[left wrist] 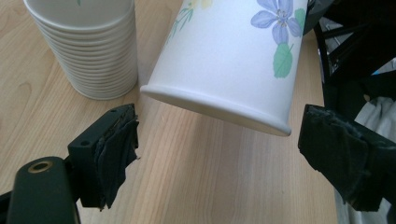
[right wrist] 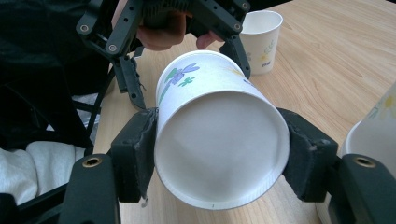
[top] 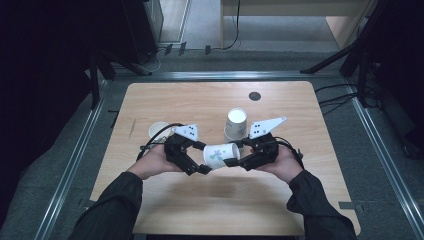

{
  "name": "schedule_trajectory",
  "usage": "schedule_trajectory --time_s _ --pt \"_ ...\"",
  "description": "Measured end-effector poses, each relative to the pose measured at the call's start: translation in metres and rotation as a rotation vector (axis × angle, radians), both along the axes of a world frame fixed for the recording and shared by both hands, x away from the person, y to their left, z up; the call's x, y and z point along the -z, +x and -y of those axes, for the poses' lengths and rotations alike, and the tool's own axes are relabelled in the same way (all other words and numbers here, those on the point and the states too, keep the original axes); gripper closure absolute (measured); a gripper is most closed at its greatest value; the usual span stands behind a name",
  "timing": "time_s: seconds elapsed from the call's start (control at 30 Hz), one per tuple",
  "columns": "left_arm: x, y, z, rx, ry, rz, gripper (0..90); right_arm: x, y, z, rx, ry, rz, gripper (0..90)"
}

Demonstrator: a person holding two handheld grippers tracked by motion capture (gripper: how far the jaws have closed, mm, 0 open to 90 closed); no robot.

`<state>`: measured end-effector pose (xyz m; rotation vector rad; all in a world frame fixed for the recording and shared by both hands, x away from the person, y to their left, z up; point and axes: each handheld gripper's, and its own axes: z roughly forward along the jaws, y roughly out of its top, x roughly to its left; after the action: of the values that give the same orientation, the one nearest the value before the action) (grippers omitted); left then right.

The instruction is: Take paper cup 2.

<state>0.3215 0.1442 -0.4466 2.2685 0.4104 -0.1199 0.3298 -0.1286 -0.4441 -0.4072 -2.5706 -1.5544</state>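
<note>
The wooden tabletop (top: 165, 200) was seen carrying an inverted stack of paper cups (top: 235, 123) toward its far middle and a single upright cup (top: 158, 130) at the left. Between the two hands, a flowered paper cup (top: 220, 155) was held on its side above the tabletop, just in front of the stack. It was clamped at its base end by the right tongs (right wrist: 222, 154), both pads pressed against its wall. The left tongs (left wrist: 224, 144) were spread apart around its open rim, not touching. One cup appeared already separated and set down; this one was judged freed from the stack but not yet placed.
</note>
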Motion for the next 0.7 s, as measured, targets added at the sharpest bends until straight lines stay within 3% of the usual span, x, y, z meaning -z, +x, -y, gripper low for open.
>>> schedule_trajectory --time_s 0.53,0.7 --pt "0.007 -0.011 -0.005 -0.052 -0.086 -0.007 12.2 0.002 -0.001 0.0 -0.008 0.002 -0.009 34.7" --pt "0.009 -0.012 -0.003 -0.05 -0.081 -0.009 12.1 0.003 -0.001 -0.002 -0.018 0.003 -0.008 34.7"
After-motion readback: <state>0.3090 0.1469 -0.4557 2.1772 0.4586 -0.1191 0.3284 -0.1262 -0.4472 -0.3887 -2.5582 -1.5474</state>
